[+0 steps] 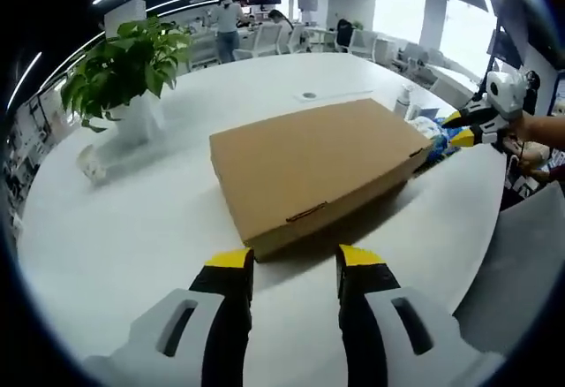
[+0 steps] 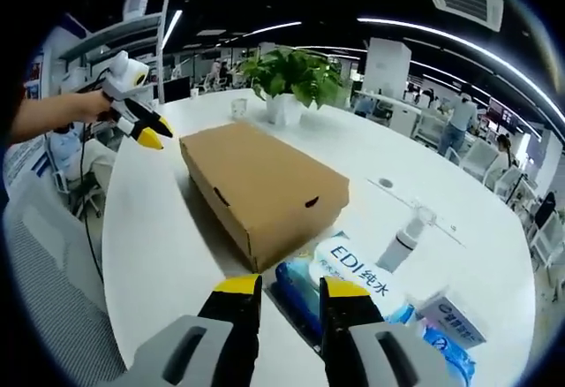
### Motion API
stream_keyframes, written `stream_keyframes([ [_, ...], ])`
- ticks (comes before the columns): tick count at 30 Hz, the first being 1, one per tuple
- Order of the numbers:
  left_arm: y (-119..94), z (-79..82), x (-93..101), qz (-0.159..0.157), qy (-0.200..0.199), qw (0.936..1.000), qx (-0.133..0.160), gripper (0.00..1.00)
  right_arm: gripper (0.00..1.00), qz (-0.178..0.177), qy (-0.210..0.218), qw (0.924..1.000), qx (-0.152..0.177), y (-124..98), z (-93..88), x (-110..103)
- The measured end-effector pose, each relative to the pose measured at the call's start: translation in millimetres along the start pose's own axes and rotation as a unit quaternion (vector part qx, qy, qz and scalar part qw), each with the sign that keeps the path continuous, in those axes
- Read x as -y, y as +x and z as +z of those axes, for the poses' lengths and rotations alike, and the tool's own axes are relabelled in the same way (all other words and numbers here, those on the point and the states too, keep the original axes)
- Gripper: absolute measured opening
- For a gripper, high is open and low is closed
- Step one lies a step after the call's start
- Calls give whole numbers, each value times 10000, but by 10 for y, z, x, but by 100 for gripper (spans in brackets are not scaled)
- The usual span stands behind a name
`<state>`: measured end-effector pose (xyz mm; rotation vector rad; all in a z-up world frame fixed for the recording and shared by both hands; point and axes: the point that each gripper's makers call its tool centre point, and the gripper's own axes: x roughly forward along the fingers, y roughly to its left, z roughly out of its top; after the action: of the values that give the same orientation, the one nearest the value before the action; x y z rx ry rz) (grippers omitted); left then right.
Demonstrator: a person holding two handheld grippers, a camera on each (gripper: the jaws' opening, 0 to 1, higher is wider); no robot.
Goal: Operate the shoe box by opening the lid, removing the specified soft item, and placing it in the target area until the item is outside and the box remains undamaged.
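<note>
A brown cardboard shoe box (image 1: 318,168) lies shut on the white table (image 1: 132,228), its lid tab facing my left gripper. My left gripper (image 1: 295,263) stands open just short of the box's near edge, nothing between its jaws. The same box (image 2: 260,188) appears in the right gripper view with my right gripper (image 2: 291,288) open near its end, over a blue wet-wipe pack (image 2: 353,276). The right gripper (image 1: 472,126) also shows beyond the box's far corner, held by a hand. The left gripper (image 2: 146,126) shows at the left, open.
A potted green plant (image 1: 128,73) in a white pot stands on the table beside the box. A small spray bottle (image 2: 402,241) and more wipe packs (image 2: 450,321) lie near my right gripper. Chairs and people are far behind the table.
</note>
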<state>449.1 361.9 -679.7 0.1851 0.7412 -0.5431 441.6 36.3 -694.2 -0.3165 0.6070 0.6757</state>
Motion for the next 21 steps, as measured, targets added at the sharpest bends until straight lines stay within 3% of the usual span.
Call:
stream_keyframes([
  [10,-162,51,260,-112,80,9997,195,39,22,-381,-112,9987,-320,-203,-329,298],
  [21,-348,27,418,-170,102,9992,342,42,22,-609,-123,9954,-733,-220,-655,493],
])
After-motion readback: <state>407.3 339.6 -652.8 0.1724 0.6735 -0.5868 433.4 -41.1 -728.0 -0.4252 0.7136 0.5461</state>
